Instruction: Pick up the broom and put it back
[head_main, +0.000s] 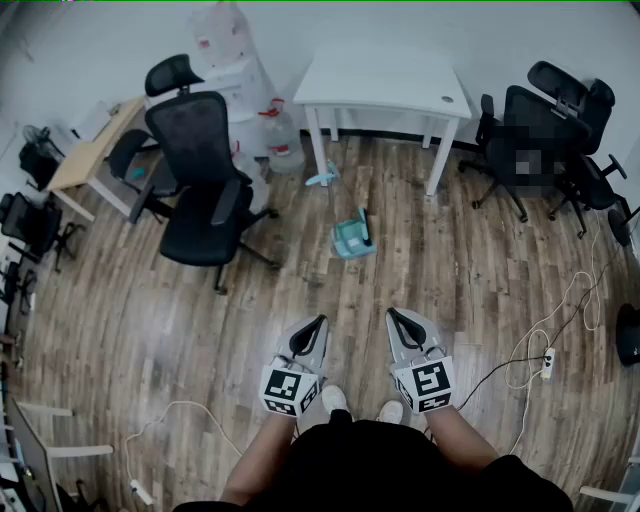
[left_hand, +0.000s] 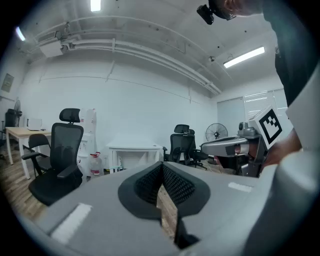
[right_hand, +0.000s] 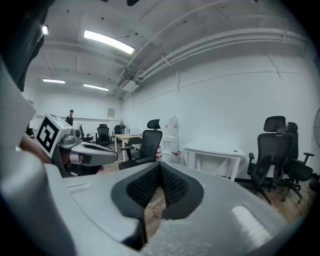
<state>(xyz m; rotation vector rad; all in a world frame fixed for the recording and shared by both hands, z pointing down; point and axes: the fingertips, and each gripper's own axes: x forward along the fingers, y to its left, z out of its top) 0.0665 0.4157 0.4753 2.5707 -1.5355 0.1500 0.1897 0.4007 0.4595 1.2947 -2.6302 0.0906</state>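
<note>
- So far, nothing of the job is done, and the broom is not picked up yet.
- I think the broom is the thin light blue thing down on the wooden floor, just beside a leg of the white desk. It is small in the head view, so I cannot tell which way it points.
- A blue-green dustpan sits on the floor near it.
- The left tongs are closed, with nothing between them.
- The right tongs are closed too, and also empty.
- Both tongs are held side by side in front of the person, above the white shoes. They point toward the desk and are well apart from the broom.
- A black chair stands off to the left, so the way to the broom looks free.
- All of the job is left to do. The person has to walk over, open the tongs, close them on the broom, lift it up and put it back.
- I cannot tell where it goes. Maybe it belongs with the dustpan.
</note>
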